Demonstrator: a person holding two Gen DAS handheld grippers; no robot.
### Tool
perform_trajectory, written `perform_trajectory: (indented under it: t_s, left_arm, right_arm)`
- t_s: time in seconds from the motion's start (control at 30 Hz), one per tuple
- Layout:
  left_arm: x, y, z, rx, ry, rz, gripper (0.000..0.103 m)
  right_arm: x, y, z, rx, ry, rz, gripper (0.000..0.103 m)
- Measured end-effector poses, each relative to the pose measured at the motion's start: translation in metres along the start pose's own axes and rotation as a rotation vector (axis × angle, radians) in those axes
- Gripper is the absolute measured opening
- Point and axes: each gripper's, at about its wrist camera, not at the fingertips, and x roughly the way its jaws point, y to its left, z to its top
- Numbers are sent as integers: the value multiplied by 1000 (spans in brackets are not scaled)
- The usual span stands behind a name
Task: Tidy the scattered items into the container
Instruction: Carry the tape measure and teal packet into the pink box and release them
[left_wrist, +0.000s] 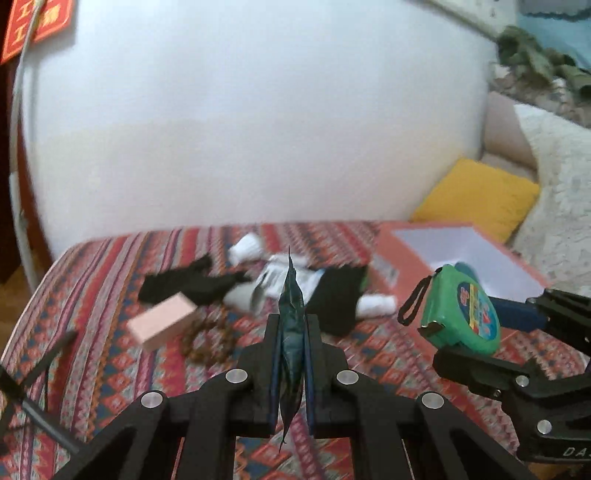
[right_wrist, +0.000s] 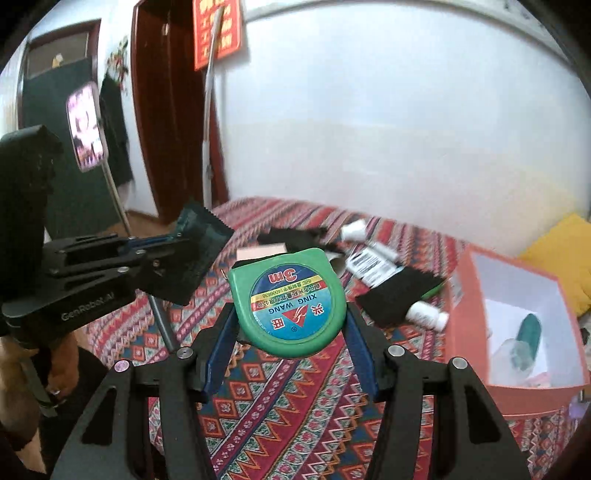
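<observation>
My left gripper (left_wrist: 291, 321) is shut on a thin dark teal foil packet (left_wrist: 291, 291), held edge-on above the patterned cloth; the packet also shows in the right wrist view (right_wrist: 197, 240). My right gripper (right_wrist: 290, 314) is shut on a green tape measure (right_wrist: 288, 302) and holds it in the air; the tape measure also shows in the left wrist view (left_wrist: 461, 310). The orange box (right_wrist: 472, 325) with a white inside stands open at the right, and also shows in the left wrist view (left_wrist: 406, 254). It holds a teal item (right_wrist: 528, 332).
On the red patterned cloth (left_wrist: 110, 295) lie a pink block (left_wrist: 162, 321), brown beads (left_wrist: 207, 339), black fabric pieces (left_wrist: 192, 284), white bottles (right_wrist: 424, 314) and a barcoded pack (right_wrist: 369, 262). A yellow cushion (left_wrist: 480, 195) sits beyond the box. A white wall is behind.
</observation>
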Motion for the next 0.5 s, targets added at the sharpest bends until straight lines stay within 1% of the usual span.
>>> perform_trajectory:
  t_s: [0.27, 0.5]
  left_arm:
    - [-3, -71, 44, 95, -74, -96, 5]
    - [17, -139, 80, 155, -91, -206, 5]
  right_arm:
    - [-61, -46, 10, 96, -113, -81, 59]
    - [-103, -96, 12, 196, -208, -187, 59]
